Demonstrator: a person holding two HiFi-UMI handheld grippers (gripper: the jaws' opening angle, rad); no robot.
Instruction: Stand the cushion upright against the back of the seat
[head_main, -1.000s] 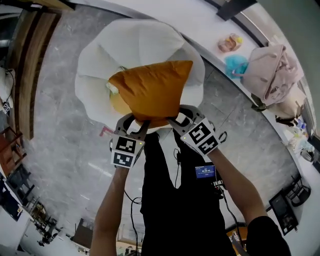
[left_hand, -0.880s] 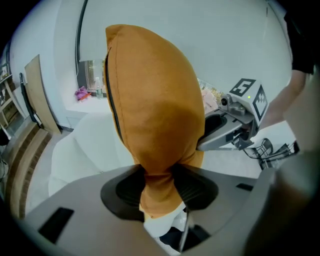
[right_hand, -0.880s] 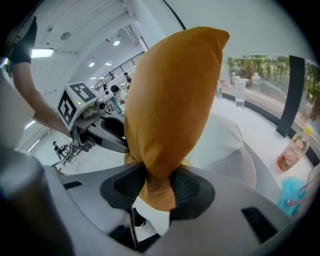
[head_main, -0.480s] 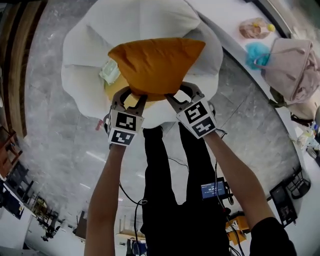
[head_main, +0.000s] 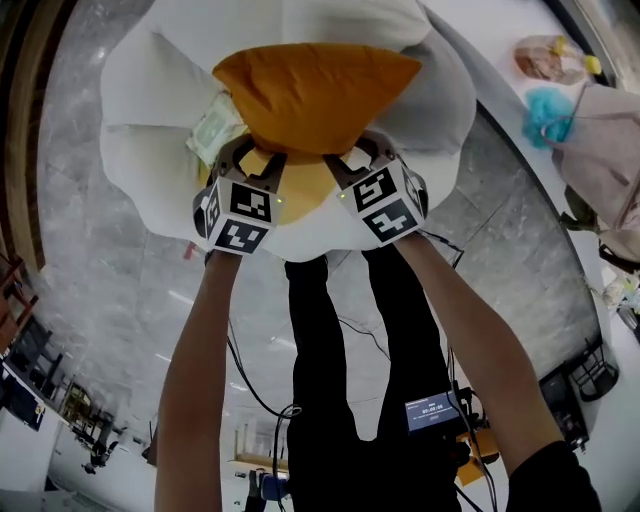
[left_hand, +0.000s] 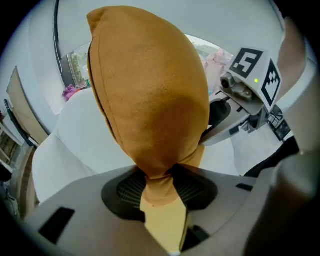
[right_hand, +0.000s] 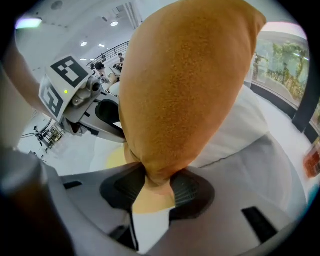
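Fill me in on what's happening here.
A person holds a gripper in each hand, and both are clamped on the lower edge of an orange cushion. The left gripper has just been closing a little tighter on the fabric pinched between its jaws; the right gripper pinches the edge beside it. The cushion is held on edge over a white petal-shaped seat. Whether it touches the seat's back yet can't be told.

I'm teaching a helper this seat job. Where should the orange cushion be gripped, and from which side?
Probably by its two near corners together, coming from the person's side. The cushion is plump; only its corners pinch thin enough for jaws, leaving its far face free to meet the white seat.
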